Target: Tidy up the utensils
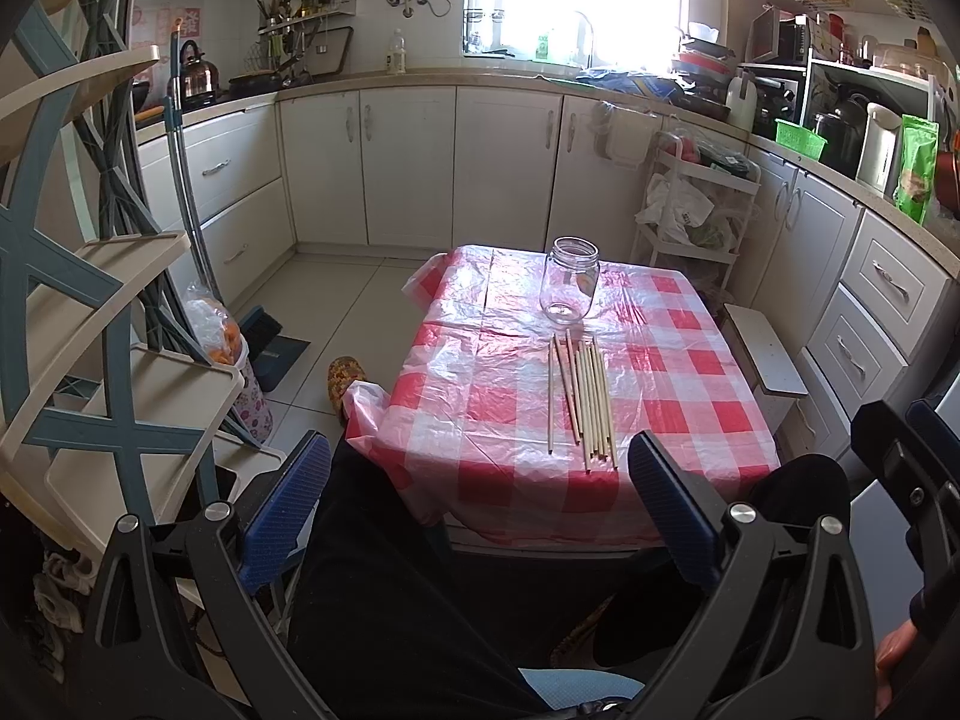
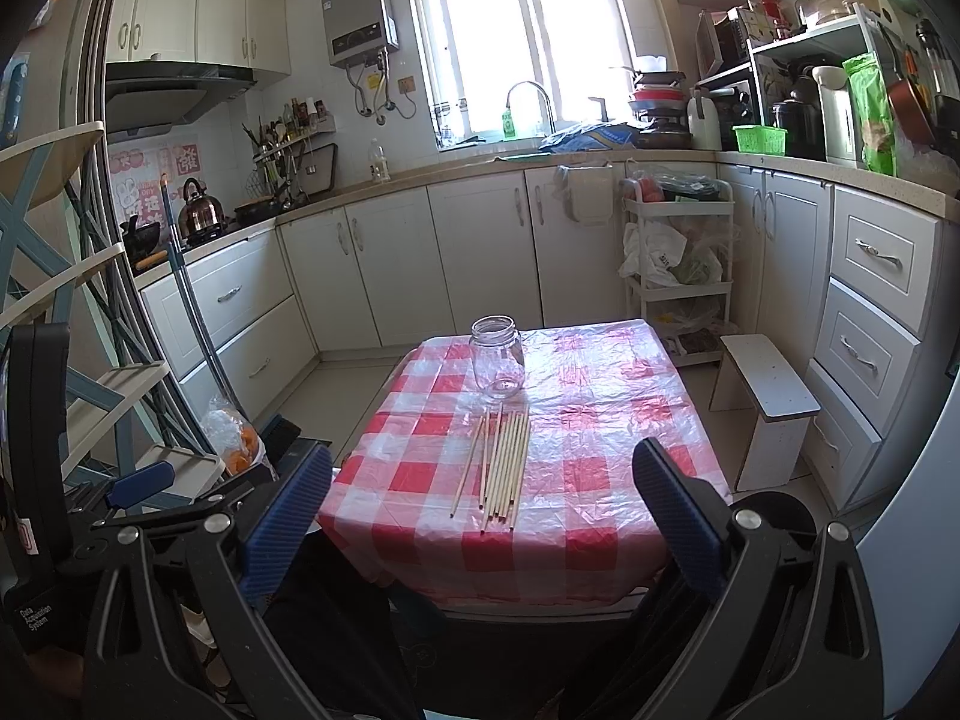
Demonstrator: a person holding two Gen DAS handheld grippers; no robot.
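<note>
Several wooden chopsticks (image 1: 581,399) lie side by side on a small table with a red-and-white checked cloth (image 1: 678,402). An empty clear glass jar (image 1: 570,288) stands upright just behind them. The chopsticks (image 2: 498,462) and the jar (image 2: 497,366) also show in the right wrist view. My left gripper (image 1: 480,498) is open and empty, held back from the table's near edge above the person's lap. My right gripper (image 2: 483,516) is open and empty, also short of the near edge.
A white stool (image 2: 768,402) stands right of the table. A white trolley (image 2: 678,264) with bags stands behind it. A tiered shelf (image 1: 102,324) and a broom with dustpan (image 1: 264,336) are on the left. Kitchen cabinets (image 1: 408,162) run along the back and right.
</note>
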